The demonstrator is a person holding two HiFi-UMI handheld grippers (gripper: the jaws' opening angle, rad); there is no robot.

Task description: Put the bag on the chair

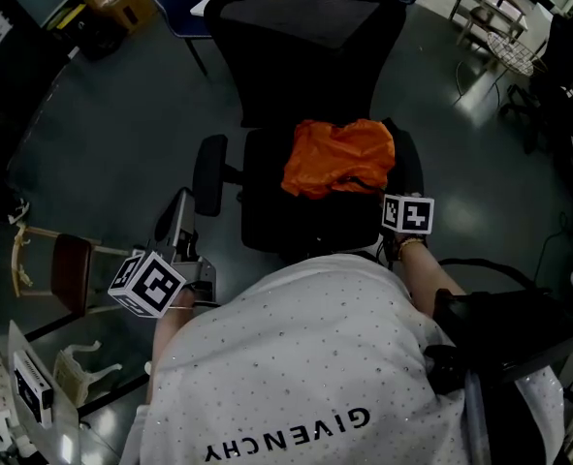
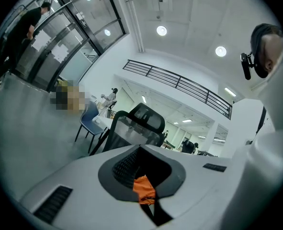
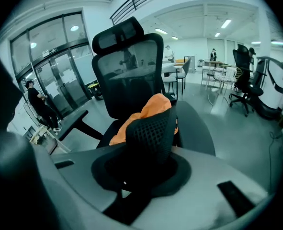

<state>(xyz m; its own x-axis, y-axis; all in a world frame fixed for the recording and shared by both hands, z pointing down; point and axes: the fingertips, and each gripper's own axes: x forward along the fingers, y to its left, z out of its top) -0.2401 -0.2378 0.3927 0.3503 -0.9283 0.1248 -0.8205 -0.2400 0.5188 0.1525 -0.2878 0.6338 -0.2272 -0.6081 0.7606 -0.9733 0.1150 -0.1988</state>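
1. So, the orange bag (image 1: 339,158) is lying on the seat of the black chair (image 1: 271,216), toward its right side. To me the placing looks basically done, and what's left is getting clear cleanly.
2. Right gripper (image 3: 153,128): jaws are apart with nothing pinched, and the bag sits just beyond its mesh pad.
3. Left gripper (image 1: 181,211): it's out past the chair's left armrest (image 1: 209,172), well apart from the bag. The jaws look slightly parted with nothing clamped.
4. How I'd do this step well: hold the right jaws wide and back straight out over the front edge of the seat. That way no fold of fabric snags and drags the bag off. The left one can just hang back.
5. What each view adds:
   - Only the head view shows the whole bag on the seat, plus where both grippers sit around it. The right jaw tips get lost against the dark seat there, though.
   - The right gripper view fills that in — free pad, bag close behind it.
   - The left gripper view gives just the backrest and a sliver of orange low in the jaw gap. I'm guessing that's the bag beyond, but can't be sure.
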